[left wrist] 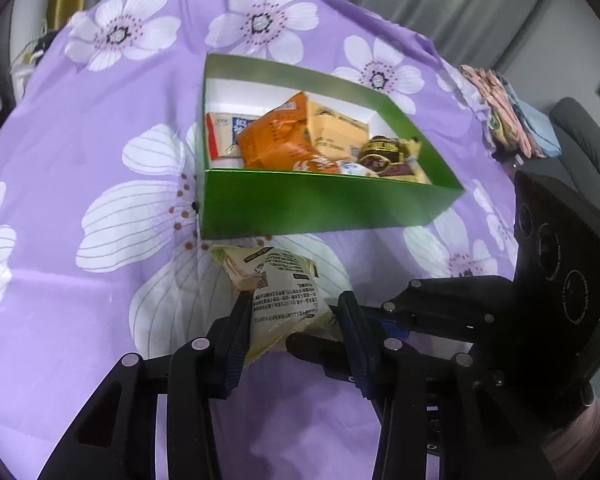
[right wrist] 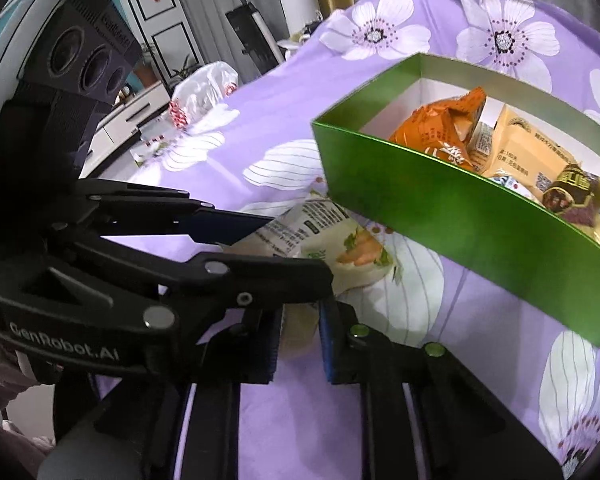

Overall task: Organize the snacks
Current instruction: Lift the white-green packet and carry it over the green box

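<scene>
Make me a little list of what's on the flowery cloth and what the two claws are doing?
surface: purple flowered cloth
box: green box, open, snacks inside
in box: orange packet, tan packet, dark wrapped snack
outside box: white snack packet, just in front of it
left claw: shut on the white snack packet
right claw: shut on the same packet's other end

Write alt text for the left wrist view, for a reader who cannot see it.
The left gripper is clamped on a pale printed snack packet, just in front of an open green box already holding an orange bag and other snacks. The right gripper reaches in from the right; everything sits on a purple flowered cloth.
</scene>
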The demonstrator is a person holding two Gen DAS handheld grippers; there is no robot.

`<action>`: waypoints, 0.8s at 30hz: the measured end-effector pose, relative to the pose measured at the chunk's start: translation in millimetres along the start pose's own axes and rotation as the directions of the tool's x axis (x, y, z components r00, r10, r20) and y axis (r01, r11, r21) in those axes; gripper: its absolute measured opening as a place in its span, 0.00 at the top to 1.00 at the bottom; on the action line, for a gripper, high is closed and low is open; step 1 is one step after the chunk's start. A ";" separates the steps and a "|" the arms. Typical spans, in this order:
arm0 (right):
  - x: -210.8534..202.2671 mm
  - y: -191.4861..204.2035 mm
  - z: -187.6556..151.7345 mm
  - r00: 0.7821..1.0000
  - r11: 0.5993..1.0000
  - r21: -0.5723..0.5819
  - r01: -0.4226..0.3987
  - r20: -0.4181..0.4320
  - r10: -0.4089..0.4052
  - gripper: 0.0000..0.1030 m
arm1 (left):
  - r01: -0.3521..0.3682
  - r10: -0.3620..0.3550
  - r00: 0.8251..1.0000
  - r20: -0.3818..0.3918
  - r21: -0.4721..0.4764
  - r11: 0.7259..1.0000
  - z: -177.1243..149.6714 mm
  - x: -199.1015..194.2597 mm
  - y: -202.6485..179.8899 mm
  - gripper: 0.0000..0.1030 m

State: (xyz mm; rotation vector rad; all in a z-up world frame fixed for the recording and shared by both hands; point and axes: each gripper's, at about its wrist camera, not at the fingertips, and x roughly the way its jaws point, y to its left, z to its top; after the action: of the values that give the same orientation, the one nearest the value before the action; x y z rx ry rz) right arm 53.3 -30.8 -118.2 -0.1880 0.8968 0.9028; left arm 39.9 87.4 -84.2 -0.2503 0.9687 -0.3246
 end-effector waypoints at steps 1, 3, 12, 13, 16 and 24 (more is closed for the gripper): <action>-4.9 2.5 -1.3 1.000 1.000 -0.002 0.001 0.009 -0.001 0.83 | -0.002 0.002 1.000 0.007 0.009 1.000 -1.6 -4.0 -3.9 0.58; -14.6 5.8 -2.8 1.000 1.000 -0.003 0.002 0.030 -0.002 0.83 | -0.004 0.004 1.000 0.019 0.024 1.000 -2.4 -10.8 -12.3 0.58; -66.0 12.4 -5.3 0.990 0.999 -0.008 0.036 0.133 -0.035 0.83 | 0.002 -0.010 0.996 0.086 0.100 0.995 5.8 -40.5 -51.9 0.58; -70.4 11.7 -4.2 0.989 0.999 -0.009 0.042 0.143 -0.040 0.83 | 0.001 -0.011 0.995 0.094 0.110 0.994 8.7 -42.0 -55.8 0.58; -83.5 7.5 2.0 0.982 0.997 -0.010 0.071 0.176 -0.068 0.83 | 0.009 -0.024 0.993 0.115 0.130 0.992 21.0 -45.5 -66.9 0.58; -114.2 -16.4 32.0 0.954 0.989 -0.009 0.149 0.263 -0.141 0.83 | 0.032 -0.065 0.981 0.181 0.178 0.983 68.3 -48.1 -89.8 0.58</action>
State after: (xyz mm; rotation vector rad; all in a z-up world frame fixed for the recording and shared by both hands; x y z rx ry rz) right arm 50.7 -94.0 -16.6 -0.1528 0.6161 0.7825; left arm 57.7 27.0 21.0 -0.1413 0.7456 -0.4212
